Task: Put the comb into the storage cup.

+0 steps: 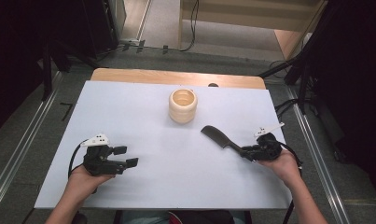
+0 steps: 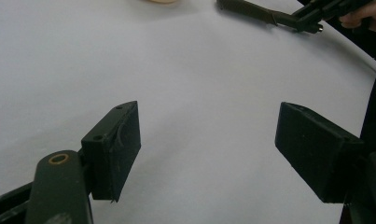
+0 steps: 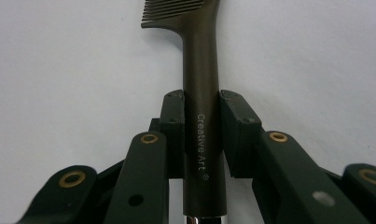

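The comb (image 1: 217, 136) is a dark, one-piece tool with a straight handle and a toothed head. It lies toward the right edge of the counter (image 1: 143, 182), its head pointing at the counter's middle and its handle running back toward the near right corner. In the right gripper view the handle (image 3: 202, 121) passes straight between the two fingers (image 3: 172, 126), which press it from both sides; the toothed head (image 3: 176, 10) extends well beyond the fingertips.

The right gripper (image 1: 249, 152) is therefore closed on the comb handle, gripping at about the handle's mid-length. Whether the comb rests on the counter or is raised just off it cannot be told from these views.

The ribbed cream cup (image 1: 183, 106) stands upright near the middle of the far edge, apart from the comb head and open at the top.

The left gripper (image 1: 126, 156) sits near the near left corner with its fingers (image 2: 114, 149) spread wide and nothing between them.

Step in hand, as judged: the grasp on the comb is complete and transport is pending. If the cup is the destination, the next move calls for lifting the comb clear of the counter, tilting it upright, and lowering it through the cup's opening without striking the rim.
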The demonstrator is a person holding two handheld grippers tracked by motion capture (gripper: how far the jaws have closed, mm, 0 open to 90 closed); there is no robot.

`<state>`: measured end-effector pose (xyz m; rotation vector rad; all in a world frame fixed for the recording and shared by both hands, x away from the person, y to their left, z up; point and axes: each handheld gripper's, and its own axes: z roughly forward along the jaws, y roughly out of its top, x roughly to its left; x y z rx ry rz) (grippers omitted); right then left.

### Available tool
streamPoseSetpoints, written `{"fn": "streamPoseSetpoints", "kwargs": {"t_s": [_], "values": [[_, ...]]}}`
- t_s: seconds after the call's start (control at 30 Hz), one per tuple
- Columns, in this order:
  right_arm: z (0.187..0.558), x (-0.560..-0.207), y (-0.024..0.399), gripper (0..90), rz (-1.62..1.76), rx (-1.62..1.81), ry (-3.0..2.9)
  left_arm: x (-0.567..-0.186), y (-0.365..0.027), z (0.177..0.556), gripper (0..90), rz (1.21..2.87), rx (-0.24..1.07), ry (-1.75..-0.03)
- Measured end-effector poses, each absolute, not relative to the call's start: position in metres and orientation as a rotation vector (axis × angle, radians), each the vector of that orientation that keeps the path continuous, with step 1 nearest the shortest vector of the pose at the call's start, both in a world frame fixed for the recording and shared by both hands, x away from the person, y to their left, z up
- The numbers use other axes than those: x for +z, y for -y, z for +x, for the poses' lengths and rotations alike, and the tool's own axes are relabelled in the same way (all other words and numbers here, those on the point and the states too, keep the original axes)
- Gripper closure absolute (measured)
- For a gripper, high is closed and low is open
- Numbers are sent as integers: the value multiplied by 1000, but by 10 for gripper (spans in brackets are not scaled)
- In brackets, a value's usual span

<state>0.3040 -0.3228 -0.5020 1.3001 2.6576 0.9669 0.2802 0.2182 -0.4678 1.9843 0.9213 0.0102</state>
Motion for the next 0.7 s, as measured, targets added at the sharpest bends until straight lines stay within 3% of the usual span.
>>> {"fn": "streamPoseSetpoints", "kwargs": {"t_s": [0.7], "values": [[289, -467, 319, 704, 1319, 1177, -2497, -467, -216, 281, 233, 1979, -7, -946]]}}
